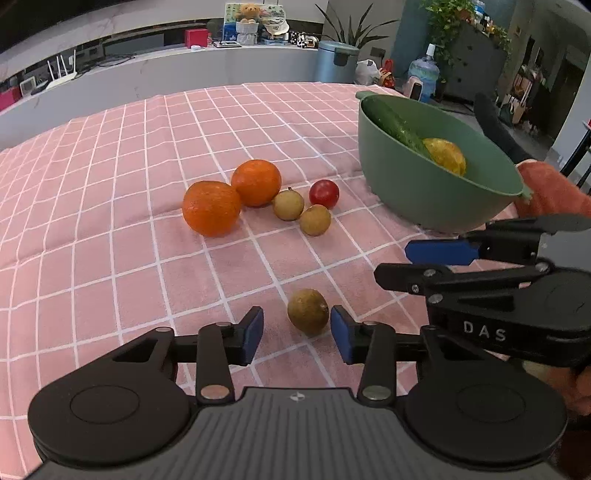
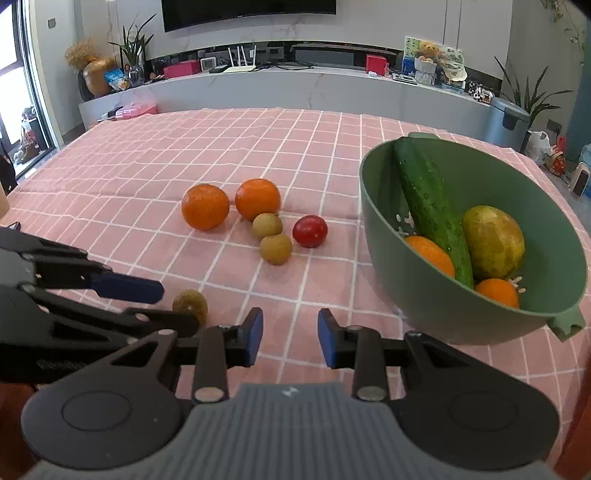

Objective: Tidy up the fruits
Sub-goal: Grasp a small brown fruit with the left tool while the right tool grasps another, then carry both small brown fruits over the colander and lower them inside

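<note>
Pink checked tablecloth (image 1: 110, 258) across the table. Green bowl (image 2: 388, 258) at 3 o'clock, holding a cucumber (image 2: 428, 206), a yellowish fruit (image 2: 493, 247) and two oranges. Loose oranges (image 1: 211, 208), small brown fruits and a red tomato (image 1: 324, 193) clustered at 12 o'clock. Left gripper (image 1: 297, 334) spread wide around one brown fruit (image 1: 308, 312), not touching. Right gripper (image 2: 290, 338) parted, holding nothing.

A home living room: a large dark flat-screen television (image 2: 249, 9) hangs on the wall above a long curved pale marble media shelf (image 2: 295, 86) carrying a white router with antennas (image 2: 242, 61), a brown teddy bear (image 2: 428, 50) and potted green plants (image 2: 135, 48), beside a grey-blue pedal bin (image 2: 508, 120).
</note>
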